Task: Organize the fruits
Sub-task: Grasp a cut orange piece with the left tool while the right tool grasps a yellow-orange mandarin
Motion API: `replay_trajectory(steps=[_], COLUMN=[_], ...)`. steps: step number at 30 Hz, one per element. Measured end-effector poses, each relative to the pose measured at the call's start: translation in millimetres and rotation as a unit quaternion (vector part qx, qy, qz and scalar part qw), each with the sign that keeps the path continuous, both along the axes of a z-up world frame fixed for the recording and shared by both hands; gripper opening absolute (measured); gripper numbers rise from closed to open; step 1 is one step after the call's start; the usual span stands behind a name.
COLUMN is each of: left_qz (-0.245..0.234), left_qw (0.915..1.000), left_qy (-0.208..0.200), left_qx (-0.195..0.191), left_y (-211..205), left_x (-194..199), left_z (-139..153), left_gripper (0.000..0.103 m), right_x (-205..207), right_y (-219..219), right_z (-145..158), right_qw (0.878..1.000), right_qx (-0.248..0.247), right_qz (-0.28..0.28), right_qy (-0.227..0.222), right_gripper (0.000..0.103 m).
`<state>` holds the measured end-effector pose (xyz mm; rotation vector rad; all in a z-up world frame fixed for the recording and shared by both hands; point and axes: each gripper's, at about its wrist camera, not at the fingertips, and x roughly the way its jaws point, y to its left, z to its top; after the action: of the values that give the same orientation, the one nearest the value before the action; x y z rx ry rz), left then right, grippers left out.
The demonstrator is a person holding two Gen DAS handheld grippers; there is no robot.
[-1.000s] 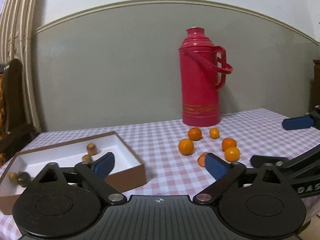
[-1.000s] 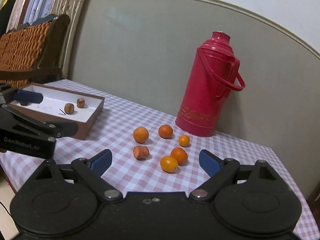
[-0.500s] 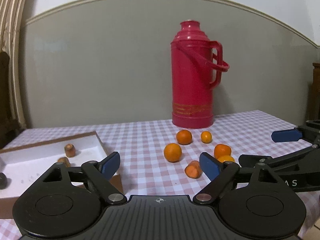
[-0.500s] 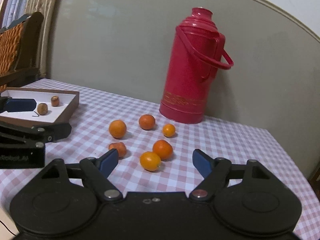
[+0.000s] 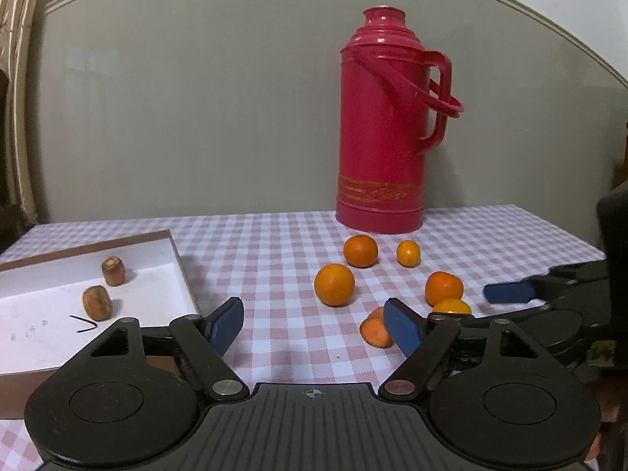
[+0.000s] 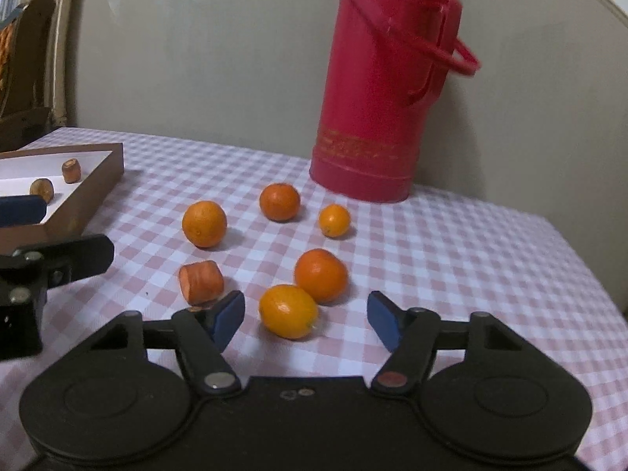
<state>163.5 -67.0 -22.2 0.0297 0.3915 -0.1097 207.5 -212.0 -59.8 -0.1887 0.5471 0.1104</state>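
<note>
Right gripper (image 6: 304, 320) jaws apart, just been narrowing — yellow-orange fruit (image 6: 288, 311) between them, untouched. Left gripper (image 5: 314, 324) likewise unclamped, narrowing, empty; its right pad half hides carrot piece (image 5: 375, 329).

A red thermos (image 5: 386, 133) stands upright on the pink checked tablecloth (image 6: 451, 259), against a grey wall (image 5: 196, 117).

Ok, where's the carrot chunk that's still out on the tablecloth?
In the right wrist view the carrot chunk lies lower left of centre, below the leftmost orange and left of the kumquat.
</note>
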Motion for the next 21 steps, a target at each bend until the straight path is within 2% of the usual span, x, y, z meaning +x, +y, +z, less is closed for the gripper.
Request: replay_trajectory(steps=[5,9,11,13,18,21], left_qz=[-0.022,-0.037,-0.041,-0.042,-0.045,-0.047], left_qw=[0.9995,0.9987,0.9981,0.9973,0.9958,0.9935], left_qy=[0.021,0.035,0.045,0.059,0.079,0.103], left_qx=[0.001,0.011,0.014,0.012,0.012,0.013], left_y=[-12.4,-27.3,-33.4,-38.1,-46.3,-49.1], left_x=[17.8,29.8,35.7,41.6,47.3,55.3], left_z=[-8.3,-15.0,-18.8,-23.0,-26.5,-29.8], left_gripper=[0.079,0.078,0.069,0.064,0.062,0.053], right_x=[8.1,9.0,7.7,4.8,3.3,3.7], right_y=[-10.8,-26.5,-29.5,-31.6,-37.9,-40.8], right_z=[-2.0,-2.0,-2.9,-3.8,-2.8,-2.4], right_qw=[1.0,0.999,0.999,0.999,0.999,0.999], right_qx=[0.006,0.021,0.02,0.017,0.022,0.033], right_qz=[-0.02,-0.024,-0.023,-0.021,-0.018,-0.019], right_qy=[0.016,0.018,0.02,0.02,0.02,0.02], right_gripper=[0.037,0.036,0.036,0.035,0.03,0.03])
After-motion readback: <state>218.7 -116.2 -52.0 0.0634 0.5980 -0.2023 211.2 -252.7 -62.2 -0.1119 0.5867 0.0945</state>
